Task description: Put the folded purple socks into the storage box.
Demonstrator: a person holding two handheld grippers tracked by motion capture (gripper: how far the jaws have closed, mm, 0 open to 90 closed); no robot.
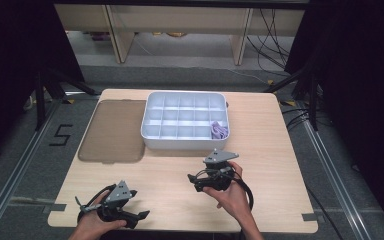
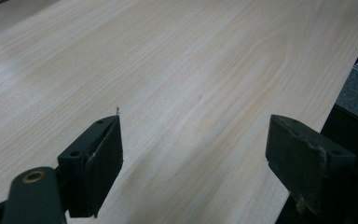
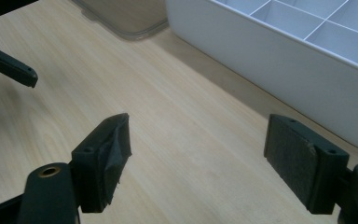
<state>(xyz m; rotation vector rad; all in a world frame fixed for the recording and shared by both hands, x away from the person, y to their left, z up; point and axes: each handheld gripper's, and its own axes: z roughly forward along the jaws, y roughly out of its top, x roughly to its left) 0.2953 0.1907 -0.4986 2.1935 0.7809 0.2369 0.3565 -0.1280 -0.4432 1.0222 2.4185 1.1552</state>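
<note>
A white box [image 1: 152,136] with many small square pockets is being kept in the middle of the table [image 1: 275,165]. A purple thing [image 1: 219,130] is lying in its near right corner pocket. The right gripper [image 3: 198,154] is being held wide open just beside it, the left gripper [image 2: 193,154] too. No writing can be read on the box.

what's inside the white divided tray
The white divided tray holds one crumpled purple item in its near right compartment. The other compartments look empty; the near wall hides part of the front row's floor.
</note>
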